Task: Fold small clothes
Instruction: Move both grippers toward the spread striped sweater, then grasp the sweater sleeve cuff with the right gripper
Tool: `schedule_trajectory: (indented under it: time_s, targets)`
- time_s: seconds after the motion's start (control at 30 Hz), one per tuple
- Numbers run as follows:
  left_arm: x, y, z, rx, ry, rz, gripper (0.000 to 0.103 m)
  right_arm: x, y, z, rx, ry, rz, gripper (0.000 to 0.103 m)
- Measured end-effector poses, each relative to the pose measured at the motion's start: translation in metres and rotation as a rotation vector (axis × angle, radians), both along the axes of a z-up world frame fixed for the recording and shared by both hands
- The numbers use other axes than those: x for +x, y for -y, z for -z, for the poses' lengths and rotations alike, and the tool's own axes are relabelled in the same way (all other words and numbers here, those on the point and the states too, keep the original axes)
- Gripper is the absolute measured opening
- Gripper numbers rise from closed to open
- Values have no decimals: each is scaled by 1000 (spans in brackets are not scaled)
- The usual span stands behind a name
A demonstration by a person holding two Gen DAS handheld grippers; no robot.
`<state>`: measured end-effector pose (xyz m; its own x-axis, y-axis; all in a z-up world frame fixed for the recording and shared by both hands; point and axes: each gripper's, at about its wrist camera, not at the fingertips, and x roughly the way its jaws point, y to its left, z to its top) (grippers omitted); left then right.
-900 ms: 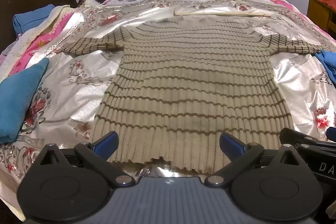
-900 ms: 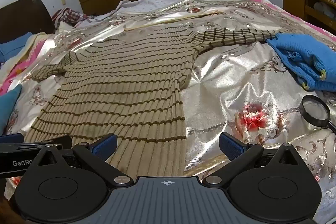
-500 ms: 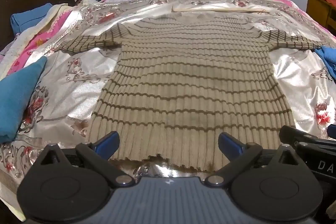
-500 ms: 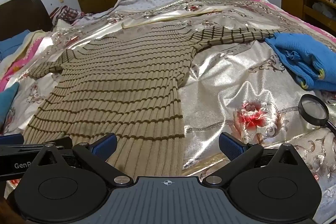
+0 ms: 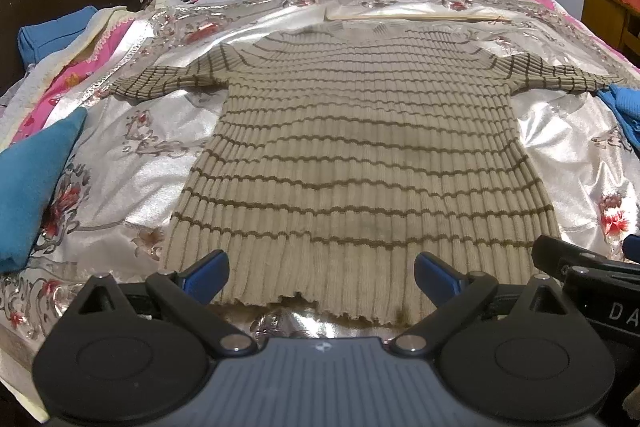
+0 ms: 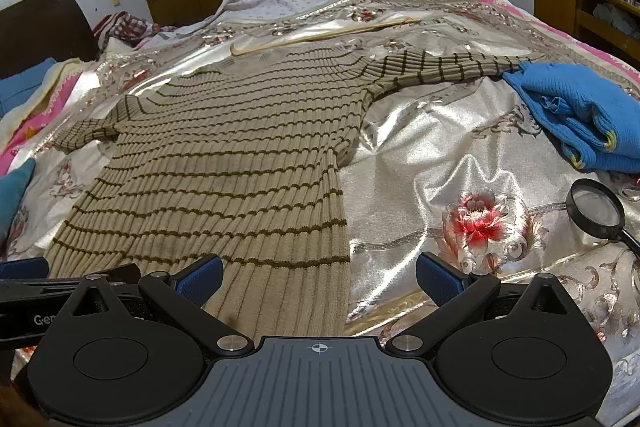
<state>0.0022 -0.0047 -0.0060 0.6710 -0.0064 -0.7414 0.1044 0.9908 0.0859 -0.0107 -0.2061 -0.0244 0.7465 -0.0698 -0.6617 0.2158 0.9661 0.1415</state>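
the striped sweater [image 5: 360, 163] lies spread flat, unfolded, on the bed [image 5: 132, 155], both sleeves out to the sides, hem toward the cameras, collar toward the far wall. the bed carries a silver floral cover.

left tool [image 5: 322, 277]: jaws spread wide, nothing between the pads; it hangs over the hem near the sweater's lower left corner, tilted down. no contact with the fabric visible.

right tool [image 6: 320, 277]: jaws likewise spread wide and empty, poised over the sweater's lower right corner and the bare cover beside it.

other items: a blue garment [image 6: 580, 115] touches the end of the right sleeve; a magnifying glass [image 6: 596, 209] lies on the cover near it; a teal cushion [image 5: 32, 187] sits at the left edge, apart from the sweater.
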Motion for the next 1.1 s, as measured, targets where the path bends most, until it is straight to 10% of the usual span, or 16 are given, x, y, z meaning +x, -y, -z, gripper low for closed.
schedule_trajectory:
  time_s: [0.8,1.1]
  targets:
    - [63,46,-5,17,36,84,100,57,40,-18,116,19,-6,89]
    - [126,94,5,-15,39,118,99,119,149,-16,170,63,203,84]
